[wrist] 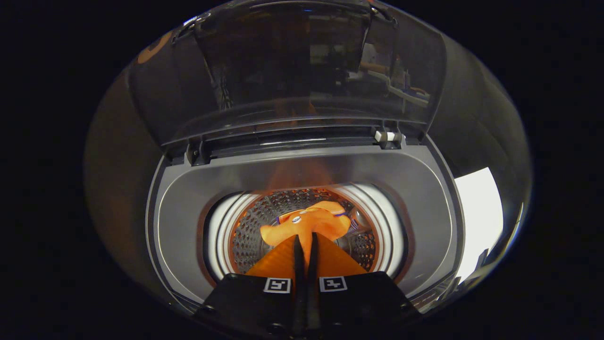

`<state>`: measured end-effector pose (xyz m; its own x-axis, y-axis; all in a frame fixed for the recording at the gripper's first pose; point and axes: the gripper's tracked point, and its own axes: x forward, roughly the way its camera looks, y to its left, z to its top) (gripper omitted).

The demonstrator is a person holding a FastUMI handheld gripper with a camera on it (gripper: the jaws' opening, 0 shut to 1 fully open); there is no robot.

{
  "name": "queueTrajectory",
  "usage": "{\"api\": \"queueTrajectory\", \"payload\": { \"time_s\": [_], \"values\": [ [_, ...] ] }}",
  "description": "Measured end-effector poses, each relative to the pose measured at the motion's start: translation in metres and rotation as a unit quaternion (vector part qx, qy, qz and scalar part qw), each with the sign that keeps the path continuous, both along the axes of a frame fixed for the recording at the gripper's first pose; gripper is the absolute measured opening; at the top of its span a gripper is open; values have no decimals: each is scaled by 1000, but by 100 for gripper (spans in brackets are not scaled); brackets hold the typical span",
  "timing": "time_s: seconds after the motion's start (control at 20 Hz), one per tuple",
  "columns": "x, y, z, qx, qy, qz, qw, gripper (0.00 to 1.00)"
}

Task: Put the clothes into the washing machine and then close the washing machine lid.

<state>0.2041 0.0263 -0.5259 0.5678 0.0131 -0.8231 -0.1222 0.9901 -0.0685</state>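
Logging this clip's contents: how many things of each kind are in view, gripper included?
Washing machine: 1
Lid, standing open: 1
Orange garment held over the drum: 1
Gripper, fingers shut on the garment: 1
Total: 4

Garment (306,221): bright orange, small blue/purple and white markings near its left and right parts. Held between gripper (306,245) fingers, closed on it. Washing machine (188,208) top surround: mid grey, plain. Drum (255,231): silvery metal w/ regular perforated dot pattern, tinted orange by reflection; ring round drum mouth white. Lid (292,71), raised at far side: dark smoky transparent, reflections on it. Hinge piece far right: white.
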Motion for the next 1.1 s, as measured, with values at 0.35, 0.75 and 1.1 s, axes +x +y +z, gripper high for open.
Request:
{"api": "queueTrajectory", "payload": {
  "time_s": [0.35,0.75,1.1],
  "values": [
    [-2,6,6,-6,4,5,1000,22],
    [-17,15,76,4,-19,19,1000,100],
    [-17,21,178,-3,-83,54,995,99]
  ]
}}
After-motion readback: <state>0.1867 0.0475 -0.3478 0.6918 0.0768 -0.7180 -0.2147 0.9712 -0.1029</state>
